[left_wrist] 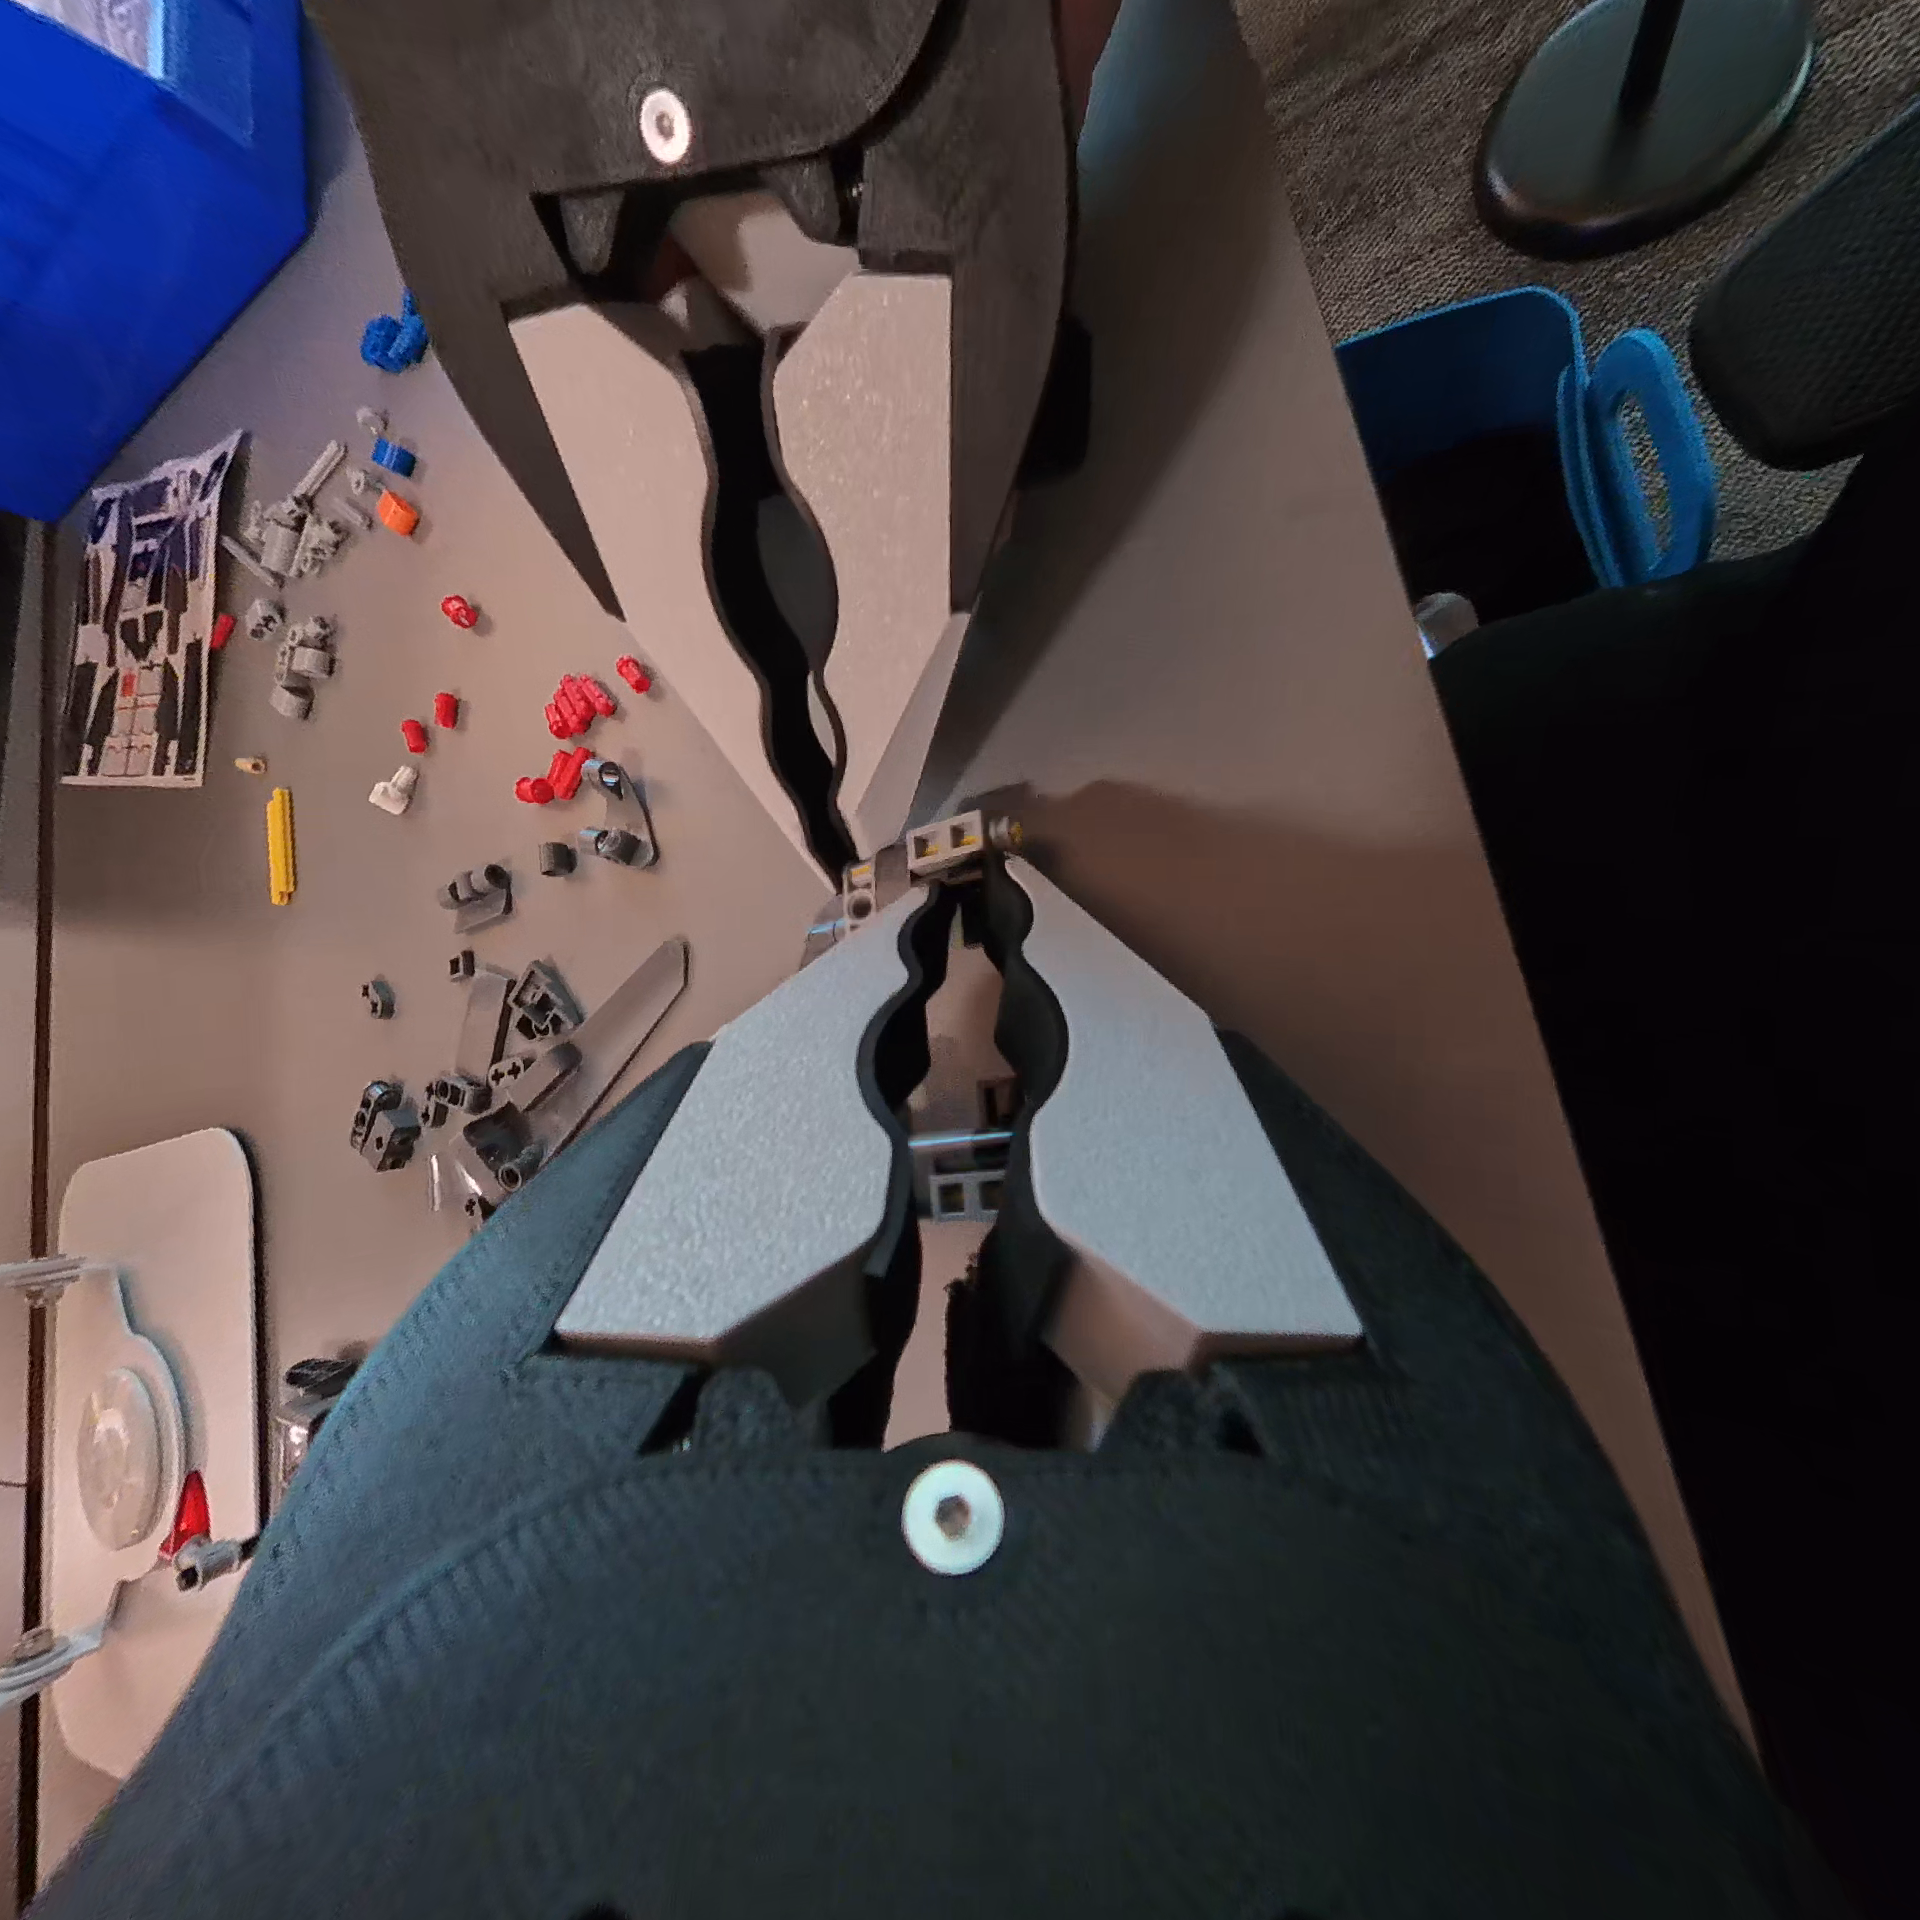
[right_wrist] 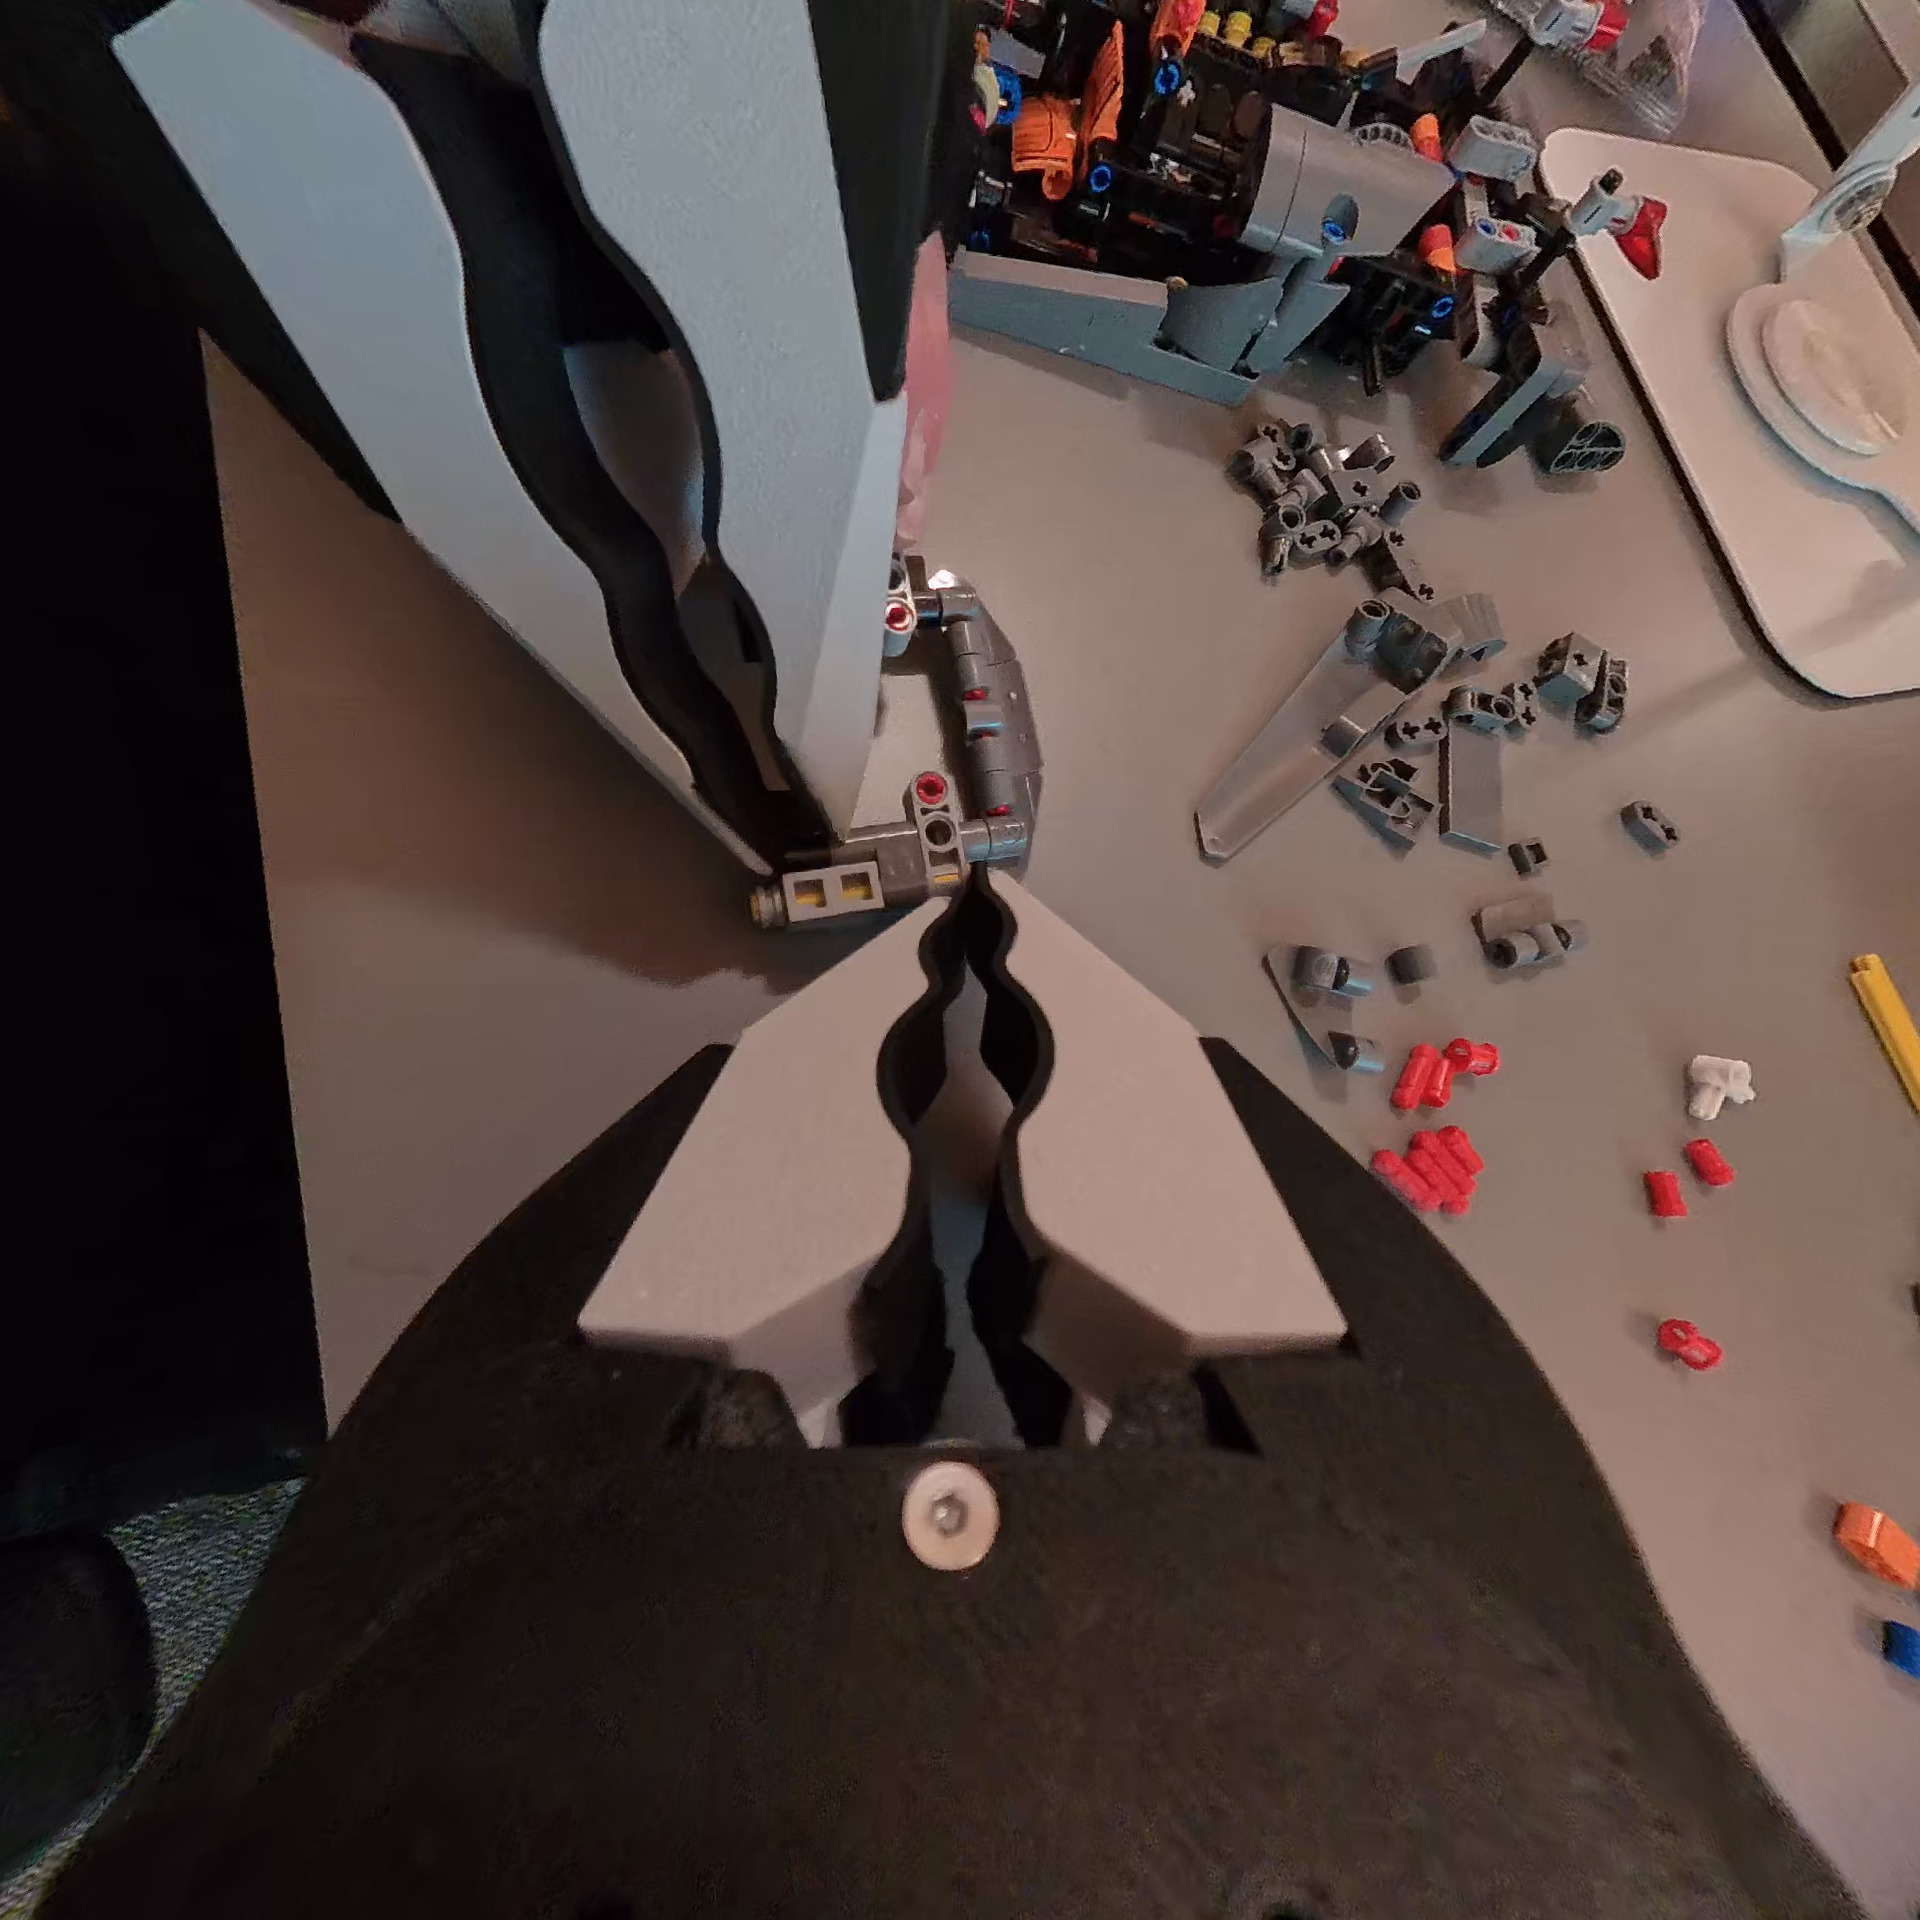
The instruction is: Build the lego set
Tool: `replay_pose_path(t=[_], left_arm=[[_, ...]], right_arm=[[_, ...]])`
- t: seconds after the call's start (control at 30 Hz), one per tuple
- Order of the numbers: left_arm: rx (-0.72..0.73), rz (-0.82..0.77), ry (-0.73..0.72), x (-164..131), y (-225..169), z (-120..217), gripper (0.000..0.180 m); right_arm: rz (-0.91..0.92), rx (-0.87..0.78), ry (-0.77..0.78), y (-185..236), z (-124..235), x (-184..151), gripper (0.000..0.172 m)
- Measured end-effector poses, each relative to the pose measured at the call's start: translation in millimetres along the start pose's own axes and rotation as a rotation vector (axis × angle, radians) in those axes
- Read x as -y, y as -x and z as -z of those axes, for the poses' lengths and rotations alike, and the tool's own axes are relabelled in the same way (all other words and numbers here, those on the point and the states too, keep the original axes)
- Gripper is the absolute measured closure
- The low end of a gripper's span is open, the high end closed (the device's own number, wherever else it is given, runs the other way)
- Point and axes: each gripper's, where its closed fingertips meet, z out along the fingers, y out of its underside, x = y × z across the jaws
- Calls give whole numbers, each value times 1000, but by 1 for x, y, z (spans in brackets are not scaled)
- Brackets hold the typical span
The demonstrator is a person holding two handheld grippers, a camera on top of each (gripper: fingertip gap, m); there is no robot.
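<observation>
A small grey brick assembly (left_wrist: 948, 844) with yellow and red pins and a curved grey arm hangs just above the grey table (left_wrist: 1195, 935). My left gripper (left_wrist: 961, 899) is shut on its end with the two square holes. In the right wrist view the left gripper (right_wrist: 805, 847) comes in from the upper left and grips the same end of the assembly (right_wrist: 904, 862). My right gripper (right_wrist: 979, 885) is shut, and its tips press against the assembly's underside near the light grey connector. The right gripper also shows in the left wrist view (left_wrist: 840, 868), coming from above.
Loose red pins (right_wrist: 1434, 1164) and grey pieces (right_wrist: 1403, 707) lie scattered on the table. A large part-built model (right_wrist: 1247, 208) and a white stand (right_wrist: 1766, 416) are beyond them. A blue bin (left_wrist: 125, 260), a sticker sheet (left_wrist: 145, 623) and a yellow axle (left_wrist: 281, 844) lie left. The table edge (left_wrist: 1455, 935) runs right. Both grippers' tips are close together, under 4 cm apart.
</observation>
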Motion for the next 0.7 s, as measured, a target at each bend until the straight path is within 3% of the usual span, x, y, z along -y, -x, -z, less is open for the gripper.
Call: replay_pose_path(t=[0.57,0.7], left_arm=[[28,24,-30,-2,3,-1,176],[72,16,-54,4,5,6,173]], right_arm=[[9,83,-28,-5,3,-3,172],[-17,93,-41,-7,4,-2,161]])
